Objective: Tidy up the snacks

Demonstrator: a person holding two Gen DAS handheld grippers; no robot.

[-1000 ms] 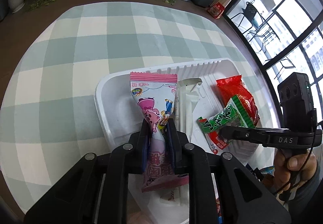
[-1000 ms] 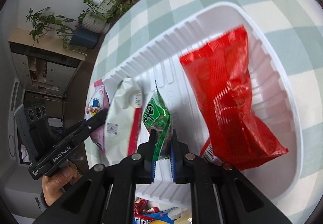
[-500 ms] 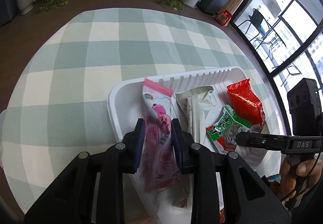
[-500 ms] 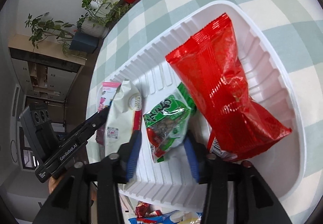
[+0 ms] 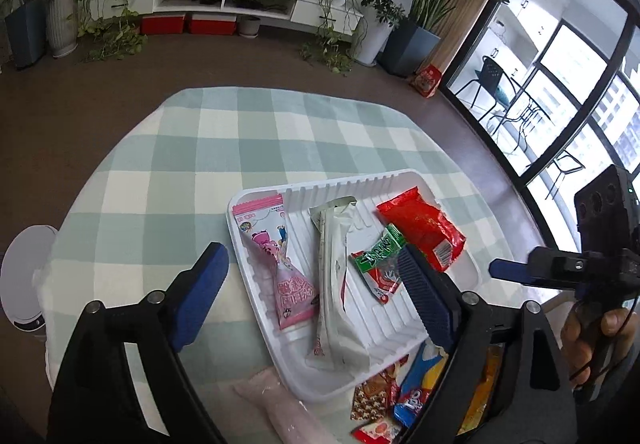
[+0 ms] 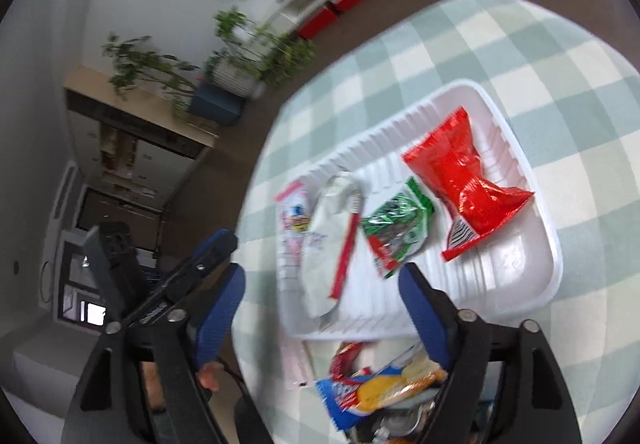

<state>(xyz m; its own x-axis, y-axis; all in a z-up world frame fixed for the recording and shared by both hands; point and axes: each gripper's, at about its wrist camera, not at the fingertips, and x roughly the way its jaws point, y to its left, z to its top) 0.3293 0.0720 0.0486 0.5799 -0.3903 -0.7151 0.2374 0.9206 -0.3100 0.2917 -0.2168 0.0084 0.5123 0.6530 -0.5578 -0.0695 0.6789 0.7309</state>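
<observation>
Inside the white tray point(image 5: 400, 348), which rests on the green-and-white checked cloth point(image 5: 168, 172), four snack packets are laid side by side. At the tray's left end lies the pink packet point(image 5: 276, 256) with cartoon figures; just beside it lies the long white packet point(image 5: 334, 276) with a red stripe, then the small green packet point(image 5: 380, 260), and at the tray's right end the red packet point(image 5: 424, 228). This part of the sorting is judged done.

Just outside the tray's near rim, a loose pile of snacks is seen on the cloth, not yet sorted: a blue biscuit packet point(image 6: 376, 388), a brown-and-red patterned packet point(image 5: 374, 390), a yellow-orange packet point(image 5: 486, 388) and a pale pink packet point(image 5: 276, 400). These are judged to be what is left, and room is seen in the tray near its right end.

Above the tray's near left corner the left gripper point(image 5: 312, 292) is held with its jaws spread wide; they have just been opening, and nothing is gripped between them. Above the tray's near edge the right gripper point(image 6: 320, 308) is likewise released and empty, its jaws having just been opening too. The right wrist view is blurred.

Writing is hard to read: printed characters on the pink packet and white lettering on the green and blue packets cannot be made out.
</observation>
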